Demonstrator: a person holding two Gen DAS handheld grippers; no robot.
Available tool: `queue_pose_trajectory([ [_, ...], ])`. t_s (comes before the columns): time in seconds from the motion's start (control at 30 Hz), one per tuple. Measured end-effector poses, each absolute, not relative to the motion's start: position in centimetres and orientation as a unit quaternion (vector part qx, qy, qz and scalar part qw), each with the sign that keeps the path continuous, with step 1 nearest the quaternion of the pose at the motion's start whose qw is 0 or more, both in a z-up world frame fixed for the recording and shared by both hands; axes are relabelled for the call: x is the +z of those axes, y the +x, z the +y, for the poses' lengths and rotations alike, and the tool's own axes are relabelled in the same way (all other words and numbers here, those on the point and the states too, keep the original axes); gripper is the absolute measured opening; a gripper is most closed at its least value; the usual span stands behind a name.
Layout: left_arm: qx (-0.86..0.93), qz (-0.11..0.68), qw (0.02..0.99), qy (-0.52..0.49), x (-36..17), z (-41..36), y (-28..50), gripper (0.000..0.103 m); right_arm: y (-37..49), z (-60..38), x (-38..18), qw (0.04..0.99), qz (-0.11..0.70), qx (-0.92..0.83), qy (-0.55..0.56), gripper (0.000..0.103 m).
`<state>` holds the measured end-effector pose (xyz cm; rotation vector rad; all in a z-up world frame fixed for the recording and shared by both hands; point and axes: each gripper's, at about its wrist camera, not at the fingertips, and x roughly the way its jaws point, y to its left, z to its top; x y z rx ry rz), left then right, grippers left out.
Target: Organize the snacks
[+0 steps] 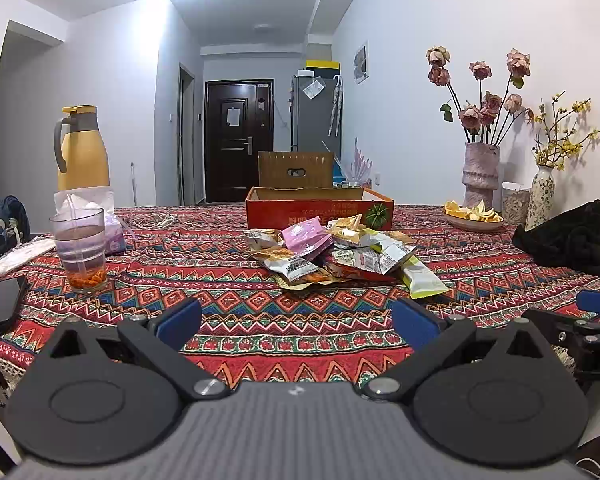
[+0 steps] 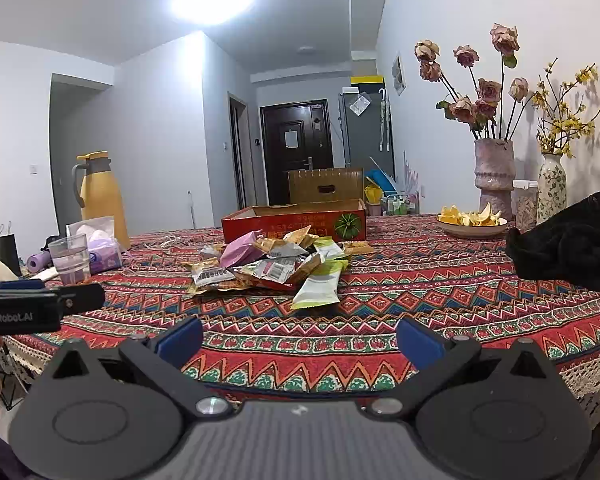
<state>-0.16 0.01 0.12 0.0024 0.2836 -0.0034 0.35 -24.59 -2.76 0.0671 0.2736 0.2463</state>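
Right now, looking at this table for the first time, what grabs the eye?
The heap of snack packets at the middle of the loud patterned tablecloth, with a red cardboard box just behind it. Then the dried roses in a vase far right, and the yellow jug far left.

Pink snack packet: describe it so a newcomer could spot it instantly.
Find the red cardboard box at the middle of the patterned tablecloth. Directly in front of it lies a heap of snack packets. The pink snack packet sits on top toward the heap's left, the only pink one among gold, white and green wrappers.
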Motion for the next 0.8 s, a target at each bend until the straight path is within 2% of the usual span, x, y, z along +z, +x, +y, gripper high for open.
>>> queue_pose_trajectory([
  [0.8,-0.002,0.143,0.99,0.001,-0.09,-0.08,-0.1,0.103,0.46,-24.48,-2.8,0.982,0.141,0.12,0.033,0.103],
])
